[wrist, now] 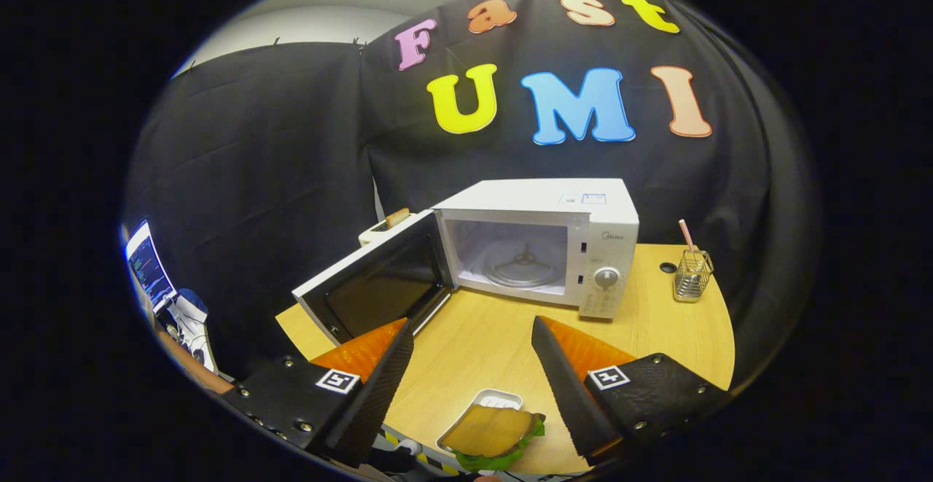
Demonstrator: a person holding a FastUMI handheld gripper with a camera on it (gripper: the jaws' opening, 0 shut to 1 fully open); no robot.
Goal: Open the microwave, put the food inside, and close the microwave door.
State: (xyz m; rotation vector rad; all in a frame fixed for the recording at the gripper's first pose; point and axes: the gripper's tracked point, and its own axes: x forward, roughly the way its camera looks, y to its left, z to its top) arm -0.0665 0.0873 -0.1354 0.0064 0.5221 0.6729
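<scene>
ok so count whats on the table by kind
microwave, door open: 1
toaster behind the door: 1
wire basket holding a straw: 1
tray with a sandwich, between the open gripper fingers: 1
total: 4

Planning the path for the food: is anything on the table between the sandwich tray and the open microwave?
Nothing visible. The white tray with the sandwich lies between the open hand-held gripper fingers; bare light wooden table runs from it to the white microwave, whose door is swung aside.
</scene>
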